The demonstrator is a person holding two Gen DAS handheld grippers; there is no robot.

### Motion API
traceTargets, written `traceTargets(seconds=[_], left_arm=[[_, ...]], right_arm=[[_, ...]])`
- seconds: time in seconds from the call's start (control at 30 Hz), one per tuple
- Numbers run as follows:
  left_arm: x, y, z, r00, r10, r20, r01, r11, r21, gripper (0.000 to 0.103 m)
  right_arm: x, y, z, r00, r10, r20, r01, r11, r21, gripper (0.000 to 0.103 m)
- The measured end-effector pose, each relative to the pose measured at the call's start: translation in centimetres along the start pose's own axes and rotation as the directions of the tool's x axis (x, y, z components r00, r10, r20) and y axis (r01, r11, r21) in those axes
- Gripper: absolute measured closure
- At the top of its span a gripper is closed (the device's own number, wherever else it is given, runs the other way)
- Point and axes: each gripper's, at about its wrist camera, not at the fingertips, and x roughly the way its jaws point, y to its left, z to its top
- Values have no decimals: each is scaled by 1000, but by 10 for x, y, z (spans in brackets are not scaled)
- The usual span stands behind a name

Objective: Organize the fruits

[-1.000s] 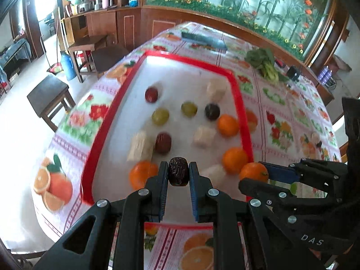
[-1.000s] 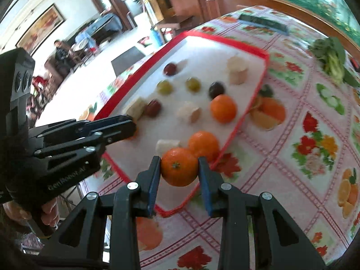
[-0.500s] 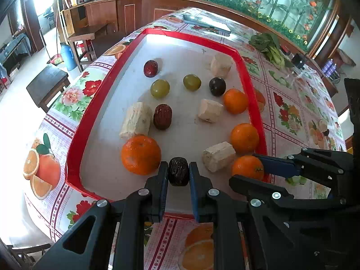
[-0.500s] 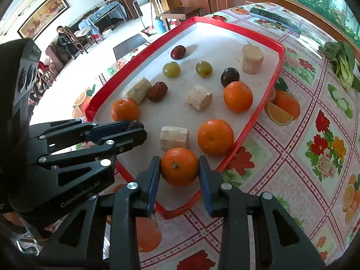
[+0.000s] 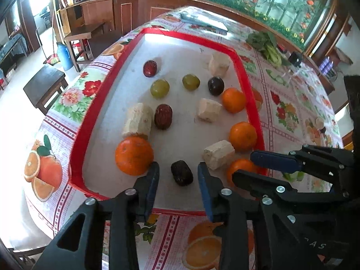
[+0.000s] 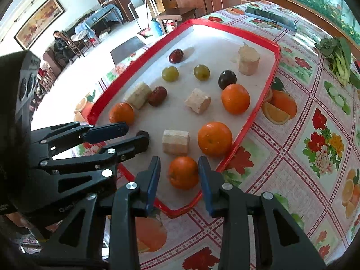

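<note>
While both grippers gape wide, date (image 5: pixel 181 172) and orange (image 6: pixel 183 172) seemingly rest on tray (image 5: pixel 245 85)

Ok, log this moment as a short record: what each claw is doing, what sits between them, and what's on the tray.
left claw: open, straddling a dark wrinkled date lying on the tray
right claw: open, around a small orange mandarin resting on the tray
tray: red-rimmed white tray on a floral tablecloth
other contents: mandarins, green and dark round fruits, red dates, pale cut chunks
off tray: leafy greens
</note>
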Motion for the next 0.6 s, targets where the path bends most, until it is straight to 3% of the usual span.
traceTargets(seconds=[0.07, 0.2, 0.3, 0.47, 0.6], left_arm=[[-5, 4, 1, 1000, -5, 19, 5, 1000, -11, 60], [-12, 9, 3, 999, -1, 54, 2, 999, -35, 42], [-17, 10, 0, 997, 11, 76, -7, 999, -45, 40], [-24, 6, -13, 994, 61, 91, -53, 995, -90, 40], [-34, 3, -31, 987, 120, 102, -100, 978, -181, 29]], right_arm=[[-4, 0, 1, 1000, -10, 11, 10, 1000, 11, 55], [-12, 0, 3, 999, -19, 32, 18, 999, 39, 51], [-20, 2, 0, 998, -32, 45, 30, 999, 45, 47], [-41, 10, -16, 991, -96, 97, 97, 995, -13, 29], [-61, 15, -41, 979, -140, 148, 148, 988, -43, 17]])
